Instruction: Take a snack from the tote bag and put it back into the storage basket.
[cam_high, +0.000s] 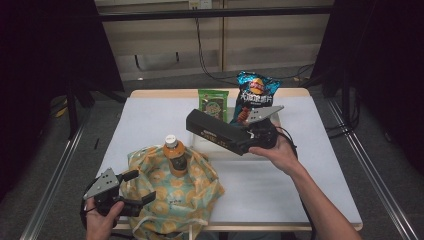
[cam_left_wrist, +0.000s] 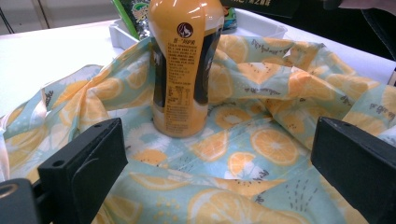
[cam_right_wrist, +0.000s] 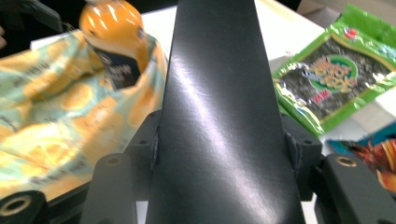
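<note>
Right gripper view first: my right gripper (cam_right_wrist: 219, 154) has a long black box (cam_right_wrist: 219, 93) clamped between its jaws, pads pressed against both long sides, jaws about half spread, and the box runs up and away from the camera. In the high view my right gripper (cam_high: 250, 137) carries that black box (cam_high: 215, 131) above the middle of the table (cam_high: 310, 175), the box lying roughly level and pointing toward the left, its far end just beyond the bag's rim. Beside the box in the right gripper view I see the orange drink bottle (cam_right_wrist: 114, 37) poking up out of the orange-slice patterned cloth bag (cam_right_wrist: 51, 121) on one side, and a green snack packet (cam_right_wrist: 336, 79) on the other, lying on white. Over to my left gripper (cam_high: 131, 192): jaws wide apart, holding nothing, hovering at the near left edge of the bag (cam_high: 172, 195). The left gripper view looks between its jaws straight into the open bag (cam_left_wrist: 261, 154), where the bottle (cam_left_wrist: 184, 70) stands upright on the cloth floor, label facing me. Farther out in the high view, the bottle (cam_high: 175, 155) stands in the bag's mouth, and beyond it a white tray (cam_high: 277, 122) holds the green packet (cam_high: 212, 102) and a blue crisp bag (cam_high: 255, 97) at the table's far edge.
</note>
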